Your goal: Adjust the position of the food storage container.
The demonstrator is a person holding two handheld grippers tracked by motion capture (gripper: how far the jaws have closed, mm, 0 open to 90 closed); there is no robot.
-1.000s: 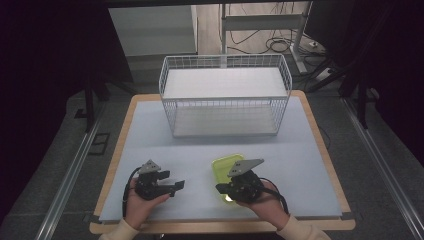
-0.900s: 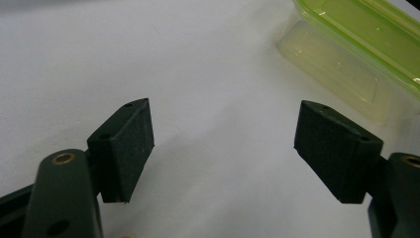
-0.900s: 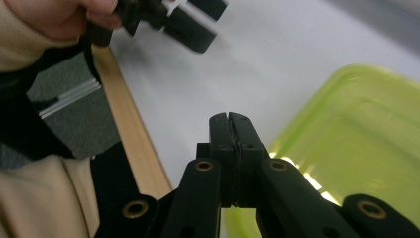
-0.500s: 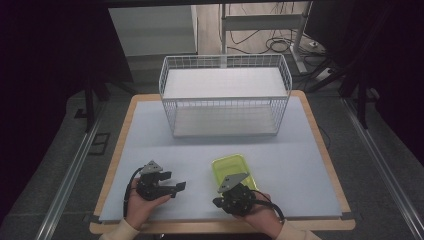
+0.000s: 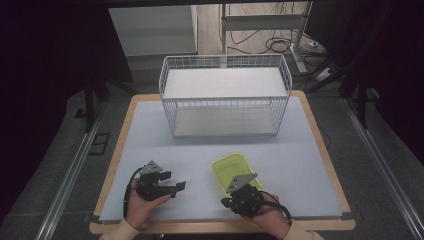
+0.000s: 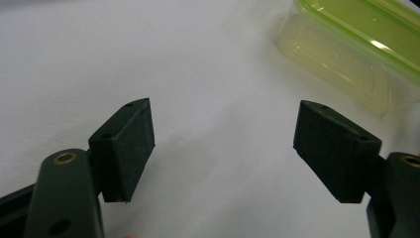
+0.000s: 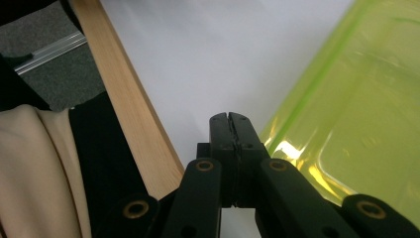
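The shallow yellow-green translucent plastic container [image 5: 235,172] lies flat on the pale blue table mat [image 5: 300,150], near the front edge. The right gripper [image 7: 230,118] sits at its near rim with jaws pressed together on nothing, perhaps to nudge it. The left gripper [image 6: 223,144], jaws spread wide and empty, waits just beside it, well short of the white wire basket [image 5: 225,95].

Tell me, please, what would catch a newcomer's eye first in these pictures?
Probably the bright yellow-green container, the one vivid thing on the pale blue table, lying near its front edge. The right gripper, jaws shut, sits at its near end, while the left gripper rests open to its left. Behind them stands a large white wire basket at the far side of the table.
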